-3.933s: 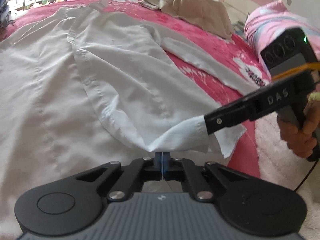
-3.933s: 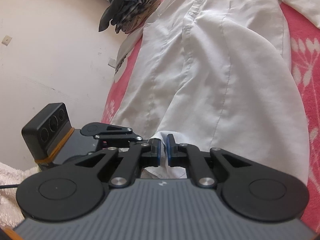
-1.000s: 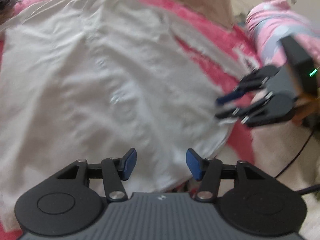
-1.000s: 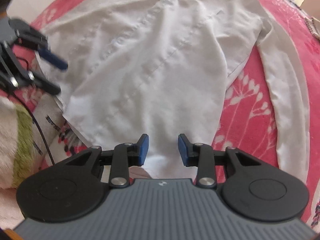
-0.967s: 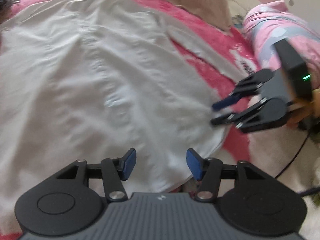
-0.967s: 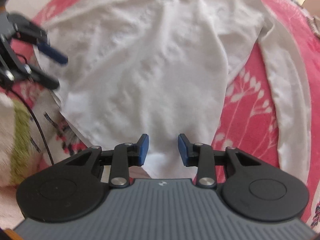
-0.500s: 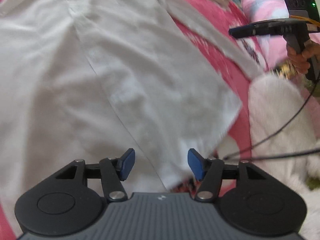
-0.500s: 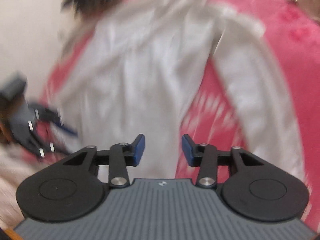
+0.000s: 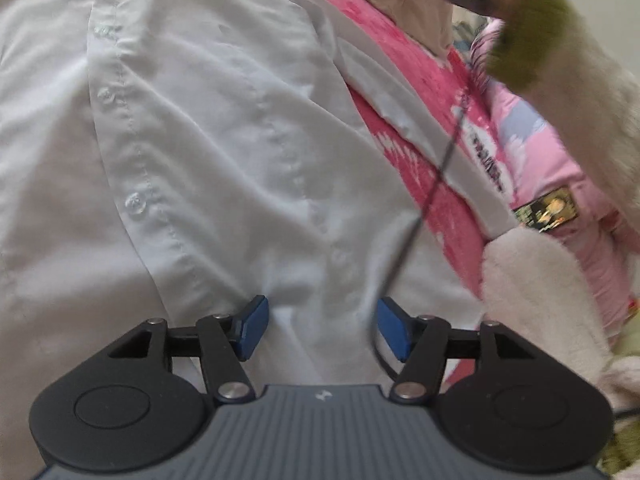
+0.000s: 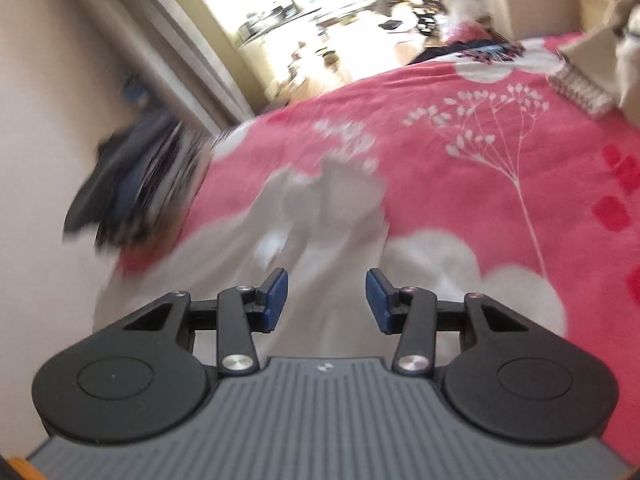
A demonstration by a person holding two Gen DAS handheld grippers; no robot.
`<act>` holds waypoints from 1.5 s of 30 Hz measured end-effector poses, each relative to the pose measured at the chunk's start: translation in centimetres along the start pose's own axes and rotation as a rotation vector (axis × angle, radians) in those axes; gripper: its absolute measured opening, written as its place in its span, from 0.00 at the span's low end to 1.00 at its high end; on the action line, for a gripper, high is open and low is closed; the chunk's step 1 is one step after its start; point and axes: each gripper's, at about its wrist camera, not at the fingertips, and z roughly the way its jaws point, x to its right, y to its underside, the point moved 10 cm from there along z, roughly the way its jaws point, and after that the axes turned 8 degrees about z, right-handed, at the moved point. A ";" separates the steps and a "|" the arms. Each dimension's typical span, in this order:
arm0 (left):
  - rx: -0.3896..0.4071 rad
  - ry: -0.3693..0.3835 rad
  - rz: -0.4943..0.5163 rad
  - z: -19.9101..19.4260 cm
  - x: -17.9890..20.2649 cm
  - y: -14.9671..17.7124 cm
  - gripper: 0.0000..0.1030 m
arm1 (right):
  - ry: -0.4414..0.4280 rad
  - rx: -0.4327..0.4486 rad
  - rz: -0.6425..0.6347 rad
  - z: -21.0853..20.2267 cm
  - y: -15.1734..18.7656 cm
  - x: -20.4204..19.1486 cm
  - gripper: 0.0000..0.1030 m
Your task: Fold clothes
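White cotton, the shirt [image 9: 224,152] lies spread flat on the pink bedspread [image 9: 436,184], button placket facing up and running along the shirt's left half in the left wrist view. One sleeve [image 9: 404,92] stretches away from the shirt's right side across the bedspread. The left gripper [image 9: 320,322] hangs just above the shirt's lower part, jaws wide apart, nothing between the blue pads [image 9: 252,326]. A thin black cable [image 9: 436,184] crosses over the shirt's right edge. Right of the shirt are a fluffy white sleeve [image 9: 536,304] with a green cuff and a pink pillow [image 9: 560,184]. In the blurred right wrist view the right gripper [image 10: 326,300] is over the shirt's [image 10: 312,220] upper end, jaws likewise wide and empty; whether it touches the cloth cannot be told. Left of the shirt there, a dark heap of clothes [image 10: 136,184] sits by the wall, and beyond the shirt the bedspread [image 10: 520,160] shows white flower prints.
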 end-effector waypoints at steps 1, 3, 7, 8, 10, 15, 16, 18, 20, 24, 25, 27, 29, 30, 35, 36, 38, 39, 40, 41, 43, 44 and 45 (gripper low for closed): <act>0.006 0.019 -0.016 0.0 -0.2 0.0 0.60 | 0.002 0.012 0.039 1.3 -1.2 0.9 0.41; 0.017 0.055 -0.045 0.0 -0.6 0.1 0.60 | 0.019 0.009 0.118 4.0 -2.4 3.0 0.41; 0.013 0.089 -0.046 0.2 -0.8 0.1 0.60 | 0.063 -0.022 0.195 8.5 -3.1 5.7 0.39; 0.010 0.095 -0.043 0.3 -0.8 0.1 0.60 | 0.064 -0.027 0.190 9.4 -3.2 5.7 0.39; 0.007 0.106 -0.038 0.5 -0.8 0.0 0.60 | 0.048 -0.026 0.138 10.7 -3.6 4.3 0.38; 0.005 0.127 -0.026 1.0 -0.9 -0.2 0.60 | 0.066 -0.019 -0.023 13.9 -4.1 0.9 0.38; 0.006 0.134 -0.029 1.0 -1.0 -0.2 0.60 | 0.089 -0.016 -0.068 14.6 -4.0 0.5 0.38; 0.009 0.145 -0.034 1.1 -1.0 -0.2 0.60 | 0.162 -0.012 -0.175 16.1 -3.6 0.2 0.38; 0.012 0.153 -0.033 1.0 -1.1 -0.1 0.60 | 0.210 -0.012 -0.270 17.3 -2.9 0.0 0.39; 0.020 0.163 -0.029 0.8 -1.3 0.0 0.60 | 0.219 0.015 -0.330 16.8 -3.3 -0.3 0.42; 0.022 0.165 -0.028 0.7 -1.3 0.1 0.61 | 0.204 0.025 -0.304 16.3 -3.7 -0.2 0.43; 0.025 0.170 -0.026 0.6 -1.3 0.1 0.61 | 0.139 0.064 -0.171 14.7 -5.2 0.6 0.49; 0.025 0.172 -0.025 0.6 -1.3 0.1 0.61 | 0.090 0.078 -0.014 13.9 -6.7 2.2 0.53; 0.025 0.174 -0.026 0.6 -1.3 0.1 0.61 | 0.072 0.077 0.078 13.9 -7.3 3.2 0.54; 0.024 0.182 -0.034 0.6 -1.4 0.1 0.61 | -0.006 -0.030 0.496 16.2 -8.1 7.9 0.56; 0.024 0.184 -0.036 0.7 -1.5 0.1 0.61 | -0.017 -0.047 0.509 16.6 -8.3 7.8 0.56; 0.024 0.186 -0.039 0.7 -1.5 0.0 0.61 | -0.033 -0.085 0.529 17.3 -8.6 7.5 0.56; 0.024 0.187 -0.041 0.7 -1.5 0.1 0.61 | -0.024 -0.112 0.526 17.6 -8.5 7.1 0.56; 0.024 0.188 -0.043 0.6 -1.6 0.1 0.61 | -0.015 -0.139 0.523 17.8 -8.4 6.8 0.56; 0.024 0.189 -0.046 0.6 -1.6 0.1 0.61 | -0.004 -0.164 0.521 18.0 -8.4 6.4 0.55; 0.025 0.191 -0.053 0.6 -1.7 0.2 0.61 | 0.022 -0.203 0.522 18.1 -8.2 5.9 0.55; 0.026 0.192 -0.059 0.5 -1.7 0.2 0.61 | 0.029 -0.209 0.531 18.0 -8.1 5.7 0.55; 0.026 0.193 -0.069 0.4 -1.9 0.2 0.61 | 0.037 -0.214 0.541 17.8 -7.9 5.6 0.54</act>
